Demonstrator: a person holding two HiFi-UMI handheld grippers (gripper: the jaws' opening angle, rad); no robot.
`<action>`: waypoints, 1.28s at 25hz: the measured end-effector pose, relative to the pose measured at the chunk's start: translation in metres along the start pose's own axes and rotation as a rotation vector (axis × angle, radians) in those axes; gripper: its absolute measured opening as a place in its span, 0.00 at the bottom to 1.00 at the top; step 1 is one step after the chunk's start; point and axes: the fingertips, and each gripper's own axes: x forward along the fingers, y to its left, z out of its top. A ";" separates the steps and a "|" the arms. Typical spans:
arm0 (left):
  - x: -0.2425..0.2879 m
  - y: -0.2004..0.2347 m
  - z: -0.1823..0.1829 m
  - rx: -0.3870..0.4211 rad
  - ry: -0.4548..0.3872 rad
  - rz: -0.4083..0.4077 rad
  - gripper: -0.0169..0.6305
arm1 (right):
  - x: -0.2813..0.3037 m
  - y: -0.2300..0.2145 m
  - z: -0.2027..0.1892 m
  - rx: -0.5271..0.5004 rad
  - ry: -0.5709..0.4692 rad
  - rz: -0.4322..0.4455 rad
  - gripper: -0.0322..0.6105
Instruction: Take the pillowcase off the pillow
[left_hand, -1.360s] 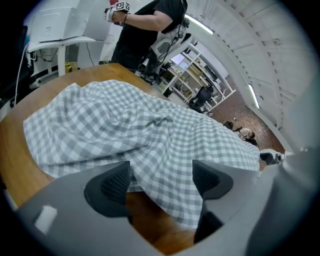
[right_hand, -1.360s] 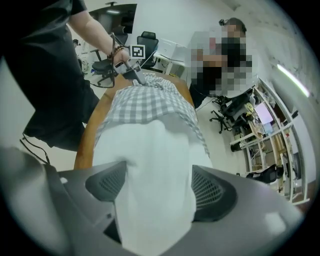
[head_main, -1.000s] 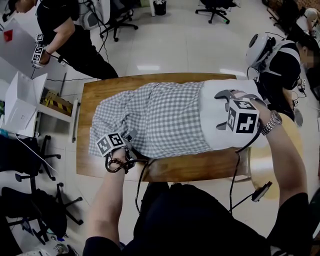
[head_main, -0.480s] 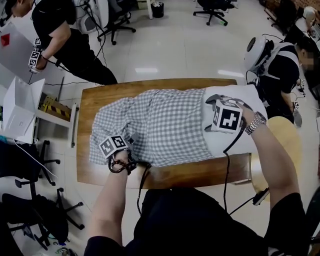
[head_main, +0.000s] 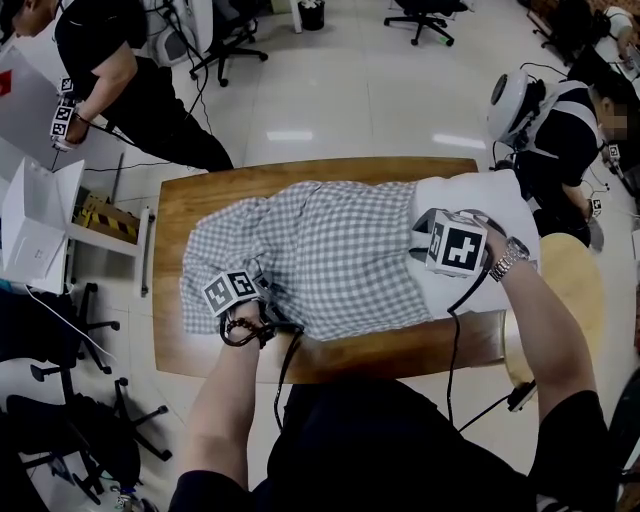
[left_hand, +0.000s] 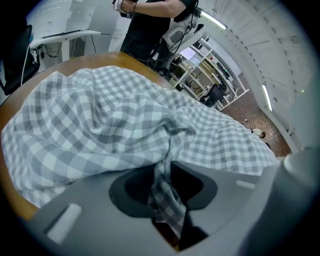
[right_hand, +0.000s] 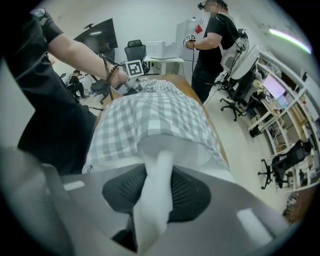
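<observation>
Bright, even overhead light glares off the floor (head_main: 380, 100); both gripper views are fisheye-distorted.

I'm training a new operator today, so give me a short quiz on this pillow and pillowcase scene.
1. True or false: the pillow lies fully out of the checked pillowcase.
2. The right tool has between its jaws: A pillowcase, B white pillow, C nothing?
3. What does the left tool pinch?
Key: 1 false. 2 B, jaws closing on it. 3 Pillowcase fabric, jaws closing on it.

left gripper (left_hand: 162, 192) jaws closing on pillowcase (head_main: 320, 250), right gripper's (right_hand: 155, 200) on pillow (head_main: 480, 205); wide before
</observation>
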 end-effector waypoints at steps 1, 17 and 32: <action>0.002 0.003 -0.003 -0.001 -0.006 -0.007 0.15 | -0.002 0.003 -0.001 -0.001 -0.008 -0.011 0.20; -0.111 -0.025 0.078 -0.072 -0.395 -0.144 0.04 | -0.113 0.010 0.032 -0.148 -0.096 -0.244 0.06; -0.188 0.009 0.107 -0.161 -0.584 -0.138 0.04 | -0.126 0.028 0.008 -0.143 -0.130 -0.297 0.05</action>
